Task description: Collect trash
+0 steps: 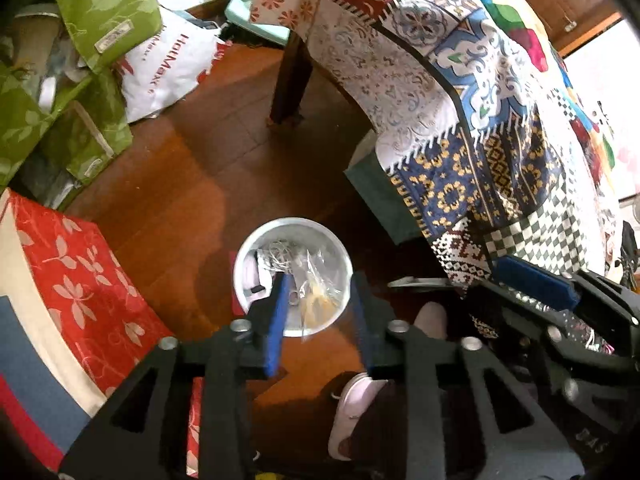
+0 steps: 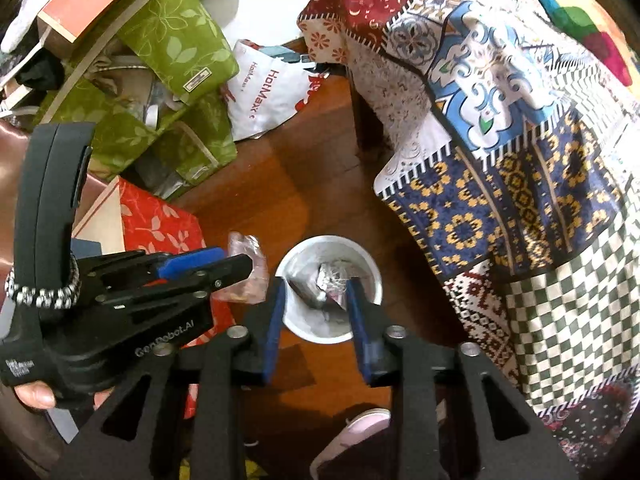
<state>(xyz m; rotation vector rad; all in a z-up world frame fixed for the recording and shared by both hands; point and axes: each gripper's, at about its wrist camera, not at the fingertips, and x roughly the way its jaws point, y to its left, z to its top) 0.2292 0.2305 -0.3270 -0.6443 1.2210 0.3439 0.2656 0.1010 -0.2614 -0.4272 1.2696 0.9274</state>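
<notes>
Crinkly clear wrapper [image 1: 318, 294] over round bin [image 1: 248, 254].

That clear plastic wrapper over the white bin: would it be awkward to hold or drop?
The clear plastic wrapper looks thin and crinkled, so probably floppy and very light. It may drift rather than fall straight into the white bin. Its glossy film could be slippery.

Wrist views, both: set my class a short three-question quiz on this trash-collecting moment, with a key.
1. True or false: the white bin stands on a wooden floor.
2. What drapes the table? A) plain green sheet B) patchwork cloth C) newspaper
3. Fill in: the right gripper points down at the bin with its jaws ____.
Key: 1 true; 2 B; 3 apart.
</notes>
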